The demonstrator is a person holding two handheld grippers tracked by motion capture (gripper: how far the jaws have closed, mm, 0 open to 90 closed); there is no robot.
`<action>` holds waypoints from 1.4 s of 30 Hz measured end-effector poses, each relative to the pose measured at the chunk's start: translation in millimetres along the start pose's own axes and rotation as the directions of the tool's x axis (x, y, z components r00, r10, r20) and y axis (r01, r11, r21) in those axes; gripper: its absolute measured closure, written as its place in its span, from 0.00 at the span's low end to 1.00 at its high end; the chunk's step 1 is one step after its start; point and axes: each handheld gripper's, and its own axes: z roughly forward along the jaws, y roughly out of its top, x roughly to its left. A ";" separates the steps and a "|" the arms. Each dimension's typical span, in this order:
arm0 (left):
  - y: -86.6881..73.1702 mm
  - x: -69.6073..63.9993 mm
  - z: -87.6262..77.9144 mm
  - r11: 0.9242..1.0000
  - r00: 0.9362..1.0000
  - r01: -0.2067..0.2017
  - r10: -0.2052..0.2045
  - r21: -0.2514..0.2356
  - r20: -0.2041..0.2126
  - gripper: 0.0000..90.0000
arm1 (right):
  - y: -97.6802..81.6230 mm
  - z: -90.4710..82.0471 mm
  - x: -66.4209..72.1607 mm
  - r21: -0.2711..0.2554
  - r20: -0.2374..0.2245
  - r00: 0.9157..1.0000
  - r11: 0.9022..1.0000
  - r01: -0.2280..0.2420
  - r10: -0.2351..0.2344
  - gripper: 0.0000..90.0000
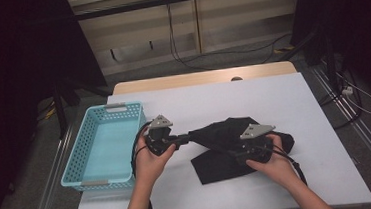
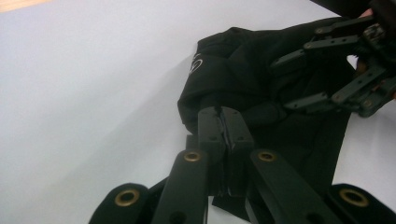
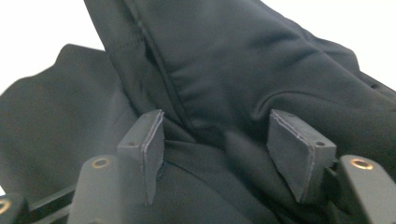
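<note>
Item: black garment (image 1: 226, 141), lying crumpled on the white table (image 1: 283, 102), right of centre, one flat part spreading toward the person's edge and a drawn-out corner stretching left. Left gripper (image 1: 181, 139): being held in the person's left hand (image 1: 150, 160) just right of the basket, jaws clenched on that drawn-out corner; in the left gripper view the pads (image 2: 211, 128) are pressing together with a thin edge of the garment (image 2: 243, 74) pinched between them. Right gripper (image 1: 237, 153): being held in the right hand (image 1: 273, 165) over the middle of the cloth; in the right gripper view its jaws are standing apart, released, with a raised fold of the garment (image 3: 224, 79) sitting between the pads (image 3: 299, 149) and not being squeezed. Also present: light blue perforated basket (image 1: 78, 163), standing at the table's left edge, well apart from the garment.
</note>
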 end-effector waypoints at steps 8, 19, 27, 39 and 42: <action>-0.9 0.4 -0.5 1.000 1.000 0.000 0.000 0.004 -0.012 0.99 | -1.7 -1.0 -4.2 0.026 0.040 0.998 0.999 0.043 -0.044 0.82; 1.0 7.6 -7.7 0.999 1.000 0.013 -0.013 -0.030 -0.023 0.99 | -2.2 -49.7 -40.4 -0.162 0.016 0.987 0.975 -0.153 0.158 0.97; 7.4 10.7 -24.2 0.996 0.999 0.009 -0.012 -0.087 -0.036 0.99 | 1.0 -77.8 -48.4 -0.258 -0.033 0.977 0.942 -0.212 0.211 0.97; 7.6 20.2 -43.2 0.991 0.998 0.014 -0.021 -0.134 -0.053 0.99 | 8.9 -90.1 -48.4 -0.299 -0.075 0.974 0.927 -0.225 0.212 0.97; 4.4 16.2 -25.9 0.997 0.999 0.004 -0.008 -0.081 -0.047 0.99 | 4.7 -88.3 -53.6 -0.290 -0.053 0.973 0.928 -0.232 0.226 0.97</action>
